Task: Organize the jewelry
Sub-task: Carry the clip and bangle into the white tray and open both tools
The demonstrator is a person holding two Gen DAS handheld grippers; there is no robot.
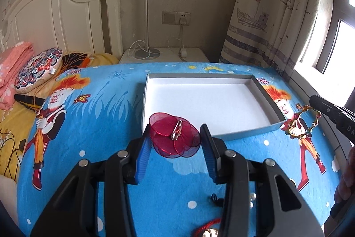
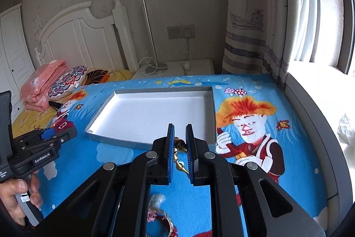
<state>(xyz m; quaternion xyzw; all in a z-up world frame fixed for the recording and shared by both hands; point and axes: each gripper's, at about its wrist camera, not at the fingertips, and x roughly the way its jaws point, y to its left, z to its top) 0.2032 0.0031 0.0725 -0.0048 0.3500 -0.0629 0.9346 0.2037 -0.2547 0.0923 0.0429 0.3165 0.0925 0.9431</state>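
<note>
Left gripper [image 1: 175, 137] is clamped on the red brooch [image 1: 175, 137]; right gripper [image 2: 180, 148] is closed on what appears to be a gold bracelet [image 2: 178, 156]. Both hang short of the tray [image 1: 269, 101]. Risk: the gauzy petals slip free.

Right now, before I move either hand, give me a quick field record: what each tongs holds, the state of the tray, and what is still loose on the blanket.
left tongs: shut on red petal brooch, pin side up
right tongs: shut on gold bangle
tray: white lining, grey rim, nothing inside
tray position: just beyond both tongs, on the blue cartoon blanket
still loose: pearls, red cord near the left tongs; other jewelry partly hidden under the right tongs
</note>
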